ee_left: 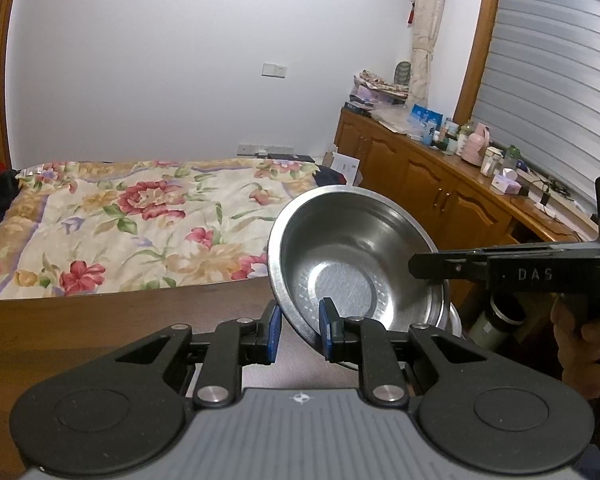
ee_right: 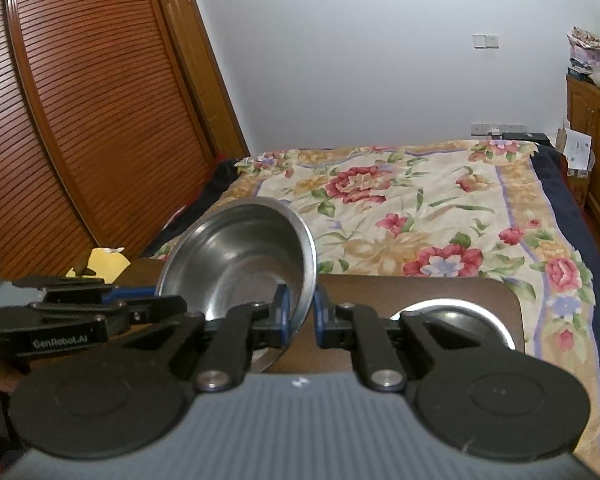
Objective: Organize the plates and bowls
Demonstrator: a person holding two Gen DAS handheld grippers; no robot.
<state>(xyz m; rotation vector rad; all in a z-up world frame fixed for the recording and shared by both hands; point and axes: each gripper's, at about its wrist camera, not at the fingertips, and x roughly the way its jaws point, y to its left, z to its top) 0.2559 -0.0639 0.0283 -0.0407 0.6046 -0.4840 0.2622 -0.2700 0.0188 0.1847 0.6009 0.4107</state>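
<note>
Slippage threatens: left gripper (ee_left: 298,330) and right gripper (ee_right: 300,314) both pinch the tilted steel bowl's (ee_left: 352,256) thin rim above the table (ee_right: 440,290).

Steel bowl held tilted between two grippers above a dark wooden table

The left gripper (ee_left: 298,334) straddles the near rim of the stainless steel bowl (ee_left: 352,260), one blue pad inside, one outside; the right gripper (ee_left: 416,266) reaches in from the right onto the far rim, a hand (ee_left: 580,340) on its handle; the table (ee_left: 100,328) lies below; behind, a floral bedspread (ee_left: 140,224) and a cluttered wooden sideboard (ee_left: 440,176).
</note>
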